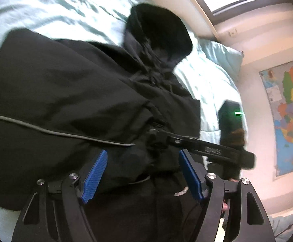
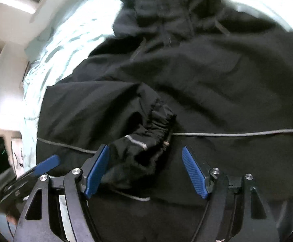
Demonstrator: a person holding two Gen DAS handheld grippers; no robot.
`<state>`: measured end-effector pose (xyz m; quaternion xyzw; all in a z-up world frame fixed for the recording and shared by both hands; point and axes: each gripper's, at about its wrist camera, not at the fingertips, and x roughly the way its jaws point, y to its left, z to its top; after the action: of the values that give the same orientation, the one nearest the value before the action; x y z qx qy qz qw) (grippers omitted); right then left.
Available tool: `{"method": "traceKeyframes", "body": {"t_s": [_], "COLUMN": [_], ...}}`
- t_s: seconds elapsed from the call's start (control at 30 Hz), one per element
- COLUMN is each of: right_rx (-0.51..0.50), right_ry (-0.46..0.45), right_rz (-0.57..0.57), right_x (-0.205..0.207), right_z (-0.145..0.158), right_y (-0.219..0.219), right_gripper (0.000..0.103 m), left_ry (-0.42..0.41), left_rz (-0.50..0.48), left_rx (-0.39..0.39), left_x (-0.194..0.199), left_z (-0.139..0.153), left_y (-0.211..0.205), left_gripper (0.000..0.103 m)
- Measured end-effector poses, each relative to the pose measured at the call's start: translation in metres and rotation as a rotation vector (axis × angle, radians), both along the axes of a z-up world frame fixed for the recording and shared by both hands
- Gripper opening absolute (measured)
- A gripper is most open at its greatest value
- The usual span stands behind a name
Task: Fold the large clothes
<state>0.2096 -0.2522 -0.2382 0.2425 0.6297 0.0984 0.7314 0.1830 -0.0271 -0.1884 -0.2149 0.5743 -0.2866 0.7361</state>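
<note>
Garment: we see the black hooded jacket [image 1: 69, 92] spread on the pale blue bedding [image 1: 55, 6], hood [image 1: 158, 32] toward the pillow end.
Left gripper [image 1: 143, 174]: jaws spread, nothing pinched.
Right gripper [image 2: 145, 172]: jaws spread; the elastic sleeve cuff [image 2: 158, 119] lies loose between the pads.
Risk, cuff: we judge it may slide off the blue pads, unfolding the sleeve.
Risk, cord: the grey cord [image 2: 237, 134] may snag.

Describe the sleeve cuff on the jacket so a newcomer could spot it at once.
Start at the pale blue bedspread, where the black jacket lies. On its lower front, just ahead of the right gripper, sits the cuff: the only gathered, ruffled elastic edge, beside a short silver strip.
</note>
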Motion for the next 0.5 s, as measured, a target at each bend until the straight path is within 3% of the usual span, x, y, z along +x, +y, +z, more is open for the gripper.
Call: {"method": "traceKeyframes", "body": {"t_s": [0.03, 0.07, 0.1, 0.2, 0.27, 0.37, 0.5], "right_rx": [0.030, 0.058, 0.114, 0.024, -0.015, -0.077, -0.243], "right_ry": [0.031, 0.047, 0.048, -0.033, -0.114, -0.208, -0.295], "right_rz": [-0.007, -0.010, -0.003, 0.035, 0.055, 0.053, -0.007], "right_x": [0.003, 0.003, 0.003, -0.003, -0.010, -0.021, -0.038], "right_z": [-0.010, -0.015, -0.017, 0.008, 0.040, 0.080, 0.123], "right_y": [0.002, 0.004, 0.007, 0.015, 0.013, -0.003, -0.050], "right_gripper": [0.069, 0.040, 0.034, 0.030, 0.029, 0.029, 0.029], "left_ry": [-0.012, -0.020, -0.033, -0.096, -0.142, -0.168, -0.181], "left_rz": [0.015, 0.026, 0.038, 0.083, 0.106, 0.133, 0.126], "left_rx": [0.011, 0.018, 0.028, 0.120, 0.168, 0.177, 0.191], "left_x": [-0.001, 0.000, 0.000, 0.000, 0.000, 0.006, 0.018], "left_z": [0.005, 0.007, 0.012, 0.026, 0.035, 0.043, 0.039], "left_y": [0.006, 0.012, 0.018, 0.031, 0.037, 0.040, 0.024], "left_gripper": [0.074, 0.074, 0.074, 0.074, 0.074, 0.074, 0.074]}}
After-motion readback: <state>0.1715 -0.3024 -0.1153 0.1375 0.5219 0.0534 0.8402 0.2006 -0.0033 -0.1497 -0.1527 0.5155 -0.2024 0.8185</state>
